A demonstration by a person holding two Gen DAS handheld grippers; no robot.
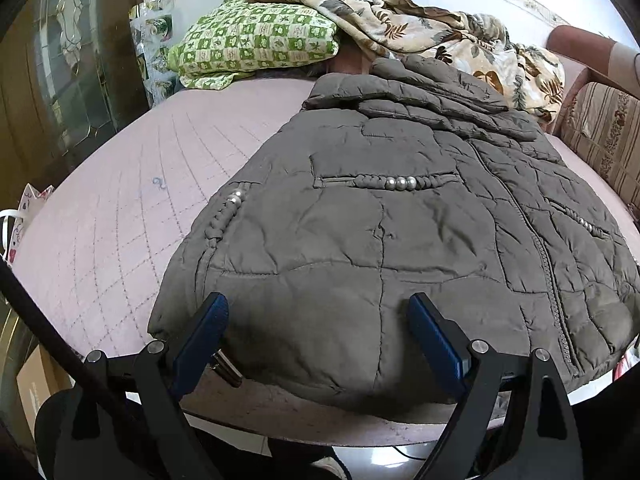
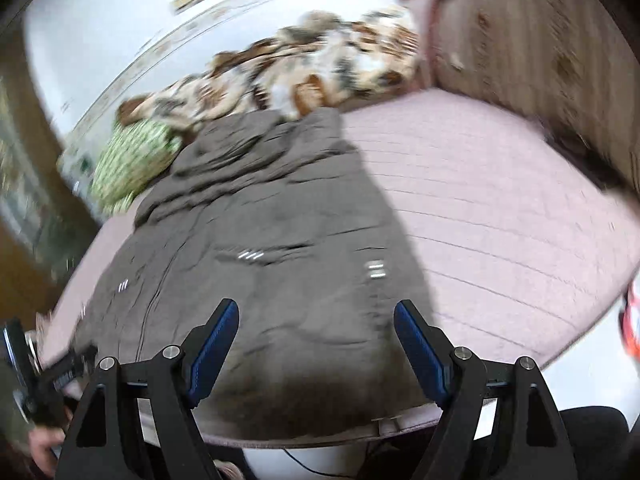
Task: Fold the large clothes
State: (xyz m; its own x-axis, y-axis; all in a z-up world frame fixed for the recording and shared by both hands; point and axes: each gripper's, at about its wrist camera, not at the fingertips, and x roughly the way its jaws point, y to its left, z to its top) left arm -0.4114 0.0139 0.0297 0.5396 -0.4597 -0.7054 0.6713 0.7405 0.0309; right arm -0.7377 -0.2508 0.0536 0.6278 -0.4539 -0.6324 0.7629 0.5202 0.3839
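Jacket [image 1: 400, 216] flat on bed [image 1: 120, 200] — hem under both spread, unladen grippers [image 1: 318, 320] [image 2: 316, 324].

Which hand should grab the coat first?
Probably left. The left gripper hangs steady with its jaws open over the coat's near hem. The right gripper is open too, but its view is blurred.

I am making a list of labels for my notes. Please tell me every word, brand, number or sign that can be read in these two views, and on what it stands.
No text can be read in either view.
Grey quilted jacket: no label or brand shows, only pearl beads.
Blue mark on the pink mattress cover: a squiggle, not a legible letter.
Green checked pillow: leaf pictures only.
The right wrist view is motion-blurred.
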